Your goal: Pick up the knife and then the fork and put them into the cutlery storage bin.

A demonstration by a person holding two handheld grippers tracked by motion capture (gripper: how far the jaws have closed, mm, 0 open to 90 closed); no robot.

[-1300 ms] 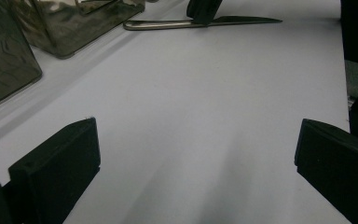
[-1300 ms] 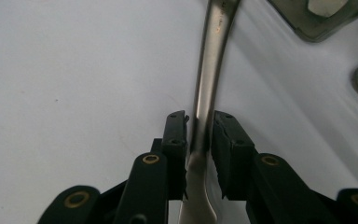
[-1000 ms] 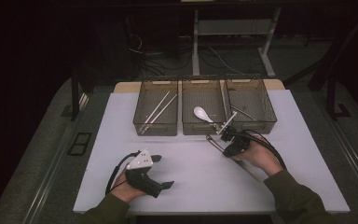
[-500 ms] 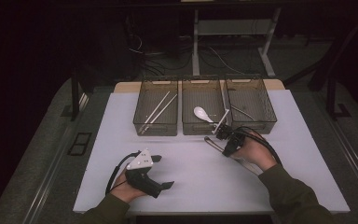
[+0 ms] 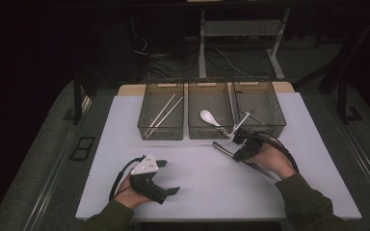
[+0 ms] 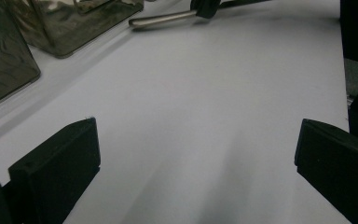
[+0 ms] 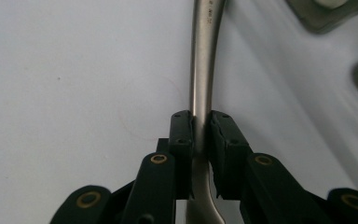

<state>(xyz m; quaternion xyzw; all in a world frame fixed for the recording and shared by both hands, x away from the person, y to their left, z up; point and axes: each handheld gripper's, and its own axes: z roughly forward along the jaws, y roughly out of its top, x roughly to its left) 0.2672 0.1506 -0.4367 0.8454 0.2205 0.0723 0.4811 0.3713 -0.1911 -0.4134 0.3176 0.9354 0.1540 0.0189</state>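
Note:
A long steel utensil (image 5: pixel 221 148) lies on the white table (image 5: pixel 197 183) in front of the bins, and its far part runs under the person's right hand. My right gripper (image 5: pixel 241 144) is shut on its handle. In the right gripper view the two black pads (image 7: pixel 182 133) pinch the shiny handle (image 7: pixel 203 70), which runs straight ahead above the table. My left gripper (image 5: pixel 169 177) rests at the near left, jaws wide open, with nothing between them. From the left gripper view, bare table lies between the open jaws (image 6: pixel 196 149), and the utensil's handle (image 6: pixel 163 18) shows far ahead.
Three clear bins stand in a row at the back of the table. The left bin (image 5: pixel 144 122) holds chopsticks (image 5: pixel 164 113). A white spoon (image 5: pixel 209 117) lies in the middle one, and a metal piece (image 5: pixel 249 115) in the right bin (image 5: pixel 279 118).
The right hand has shifted slightly with the utensil in its grip. The left hand and its gripper have stayed put.

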